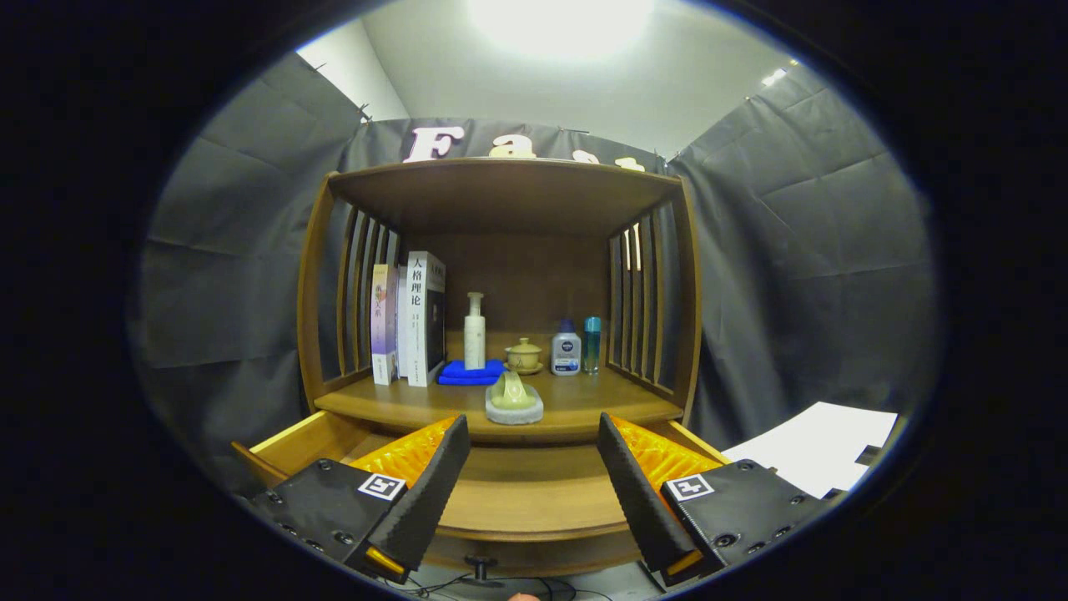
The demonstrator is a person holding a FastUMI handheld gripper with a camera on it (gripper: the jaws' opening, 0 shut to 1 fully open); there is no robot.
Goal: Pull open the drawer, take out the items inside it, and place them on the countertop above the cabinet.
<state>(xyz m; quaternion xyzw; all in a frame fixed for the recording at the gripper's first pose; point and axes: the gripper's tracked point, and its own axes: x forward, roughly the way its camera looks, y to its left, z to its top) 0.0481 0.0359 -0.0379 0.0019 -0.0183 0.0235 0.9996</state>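
Two ribbed fingers of gripper (534, 476) spread wide, holding nothing, above pulled-out smooth wooden drawer (534, 492). Rounded ceramic piece on grey slab (514, 399) sits at countertop (584, 405) front edge; bare wood right.

Tool (534, 476) fingers spread over bare open drawer (534, 501); countertop (584, 401) crowded behind.

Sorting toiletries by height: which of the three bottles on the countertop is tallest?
The white pump bottle, standing on the blue cloth beside the books. The squat bottle and teal bottle are shorter.
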